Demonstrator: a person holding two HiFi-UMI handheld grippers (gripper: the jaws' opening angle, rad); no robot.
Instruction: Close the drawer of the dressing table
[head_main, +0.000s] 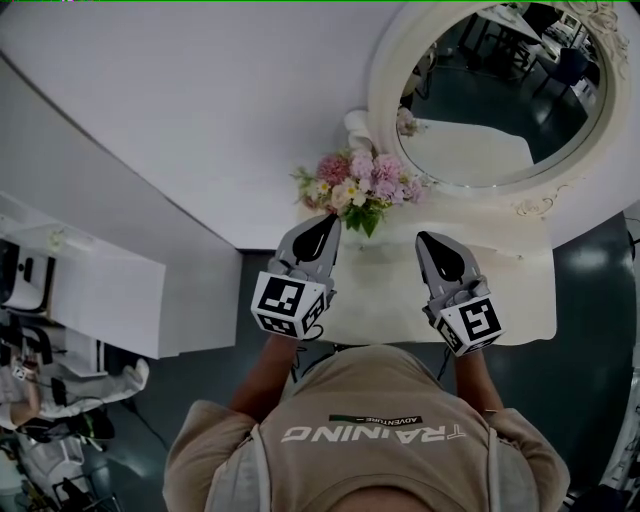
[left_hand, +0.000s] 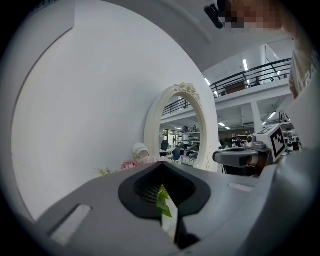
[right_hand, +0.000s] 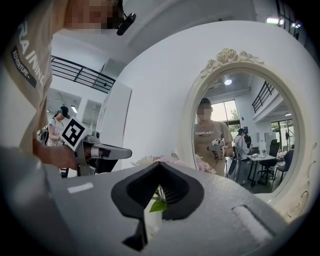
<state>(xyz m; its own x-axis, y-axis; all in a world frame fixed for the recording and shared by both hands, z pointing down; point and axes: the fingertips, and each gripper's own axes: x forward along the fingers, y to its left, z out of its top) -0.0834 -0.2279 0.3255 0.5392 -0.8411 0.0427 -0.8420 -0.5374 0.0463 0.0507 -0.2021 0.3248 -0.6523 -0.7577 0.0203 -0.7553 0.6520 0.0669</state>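
Could not settle the task's progress: found no drawer in any of the 3 views. Judged the drawer to sit below the front edge of the dressing table, masked by the tabletop in the steep head view and lying beneath the sightline of the 2 gripper views. Could not tell it open or shut, and so could not tell the closing as waiting or finished. Saw neither gripper touching anything, which suggested no push under way.

Noted a plain white wall behind everything and a dark floor to either side. Found the dressing table white, with a smooth pale top, mostly bare, set back against that wall. Found an oval mirror in an ornate cream frame standing at the rear of the top. Found a bunch of pink and white flowers with green leaves at the rear left of the top, just beside the frame.

Found the left gripper held over the front left of the top, jaws brought together at the tips, gripping nothing; glimpsed only a distant green leaf through the slit between the pads. Found the right gripper over the front middle, likewise closed to a point and empty, aimed at the flowers and mirror, apart from its twin.
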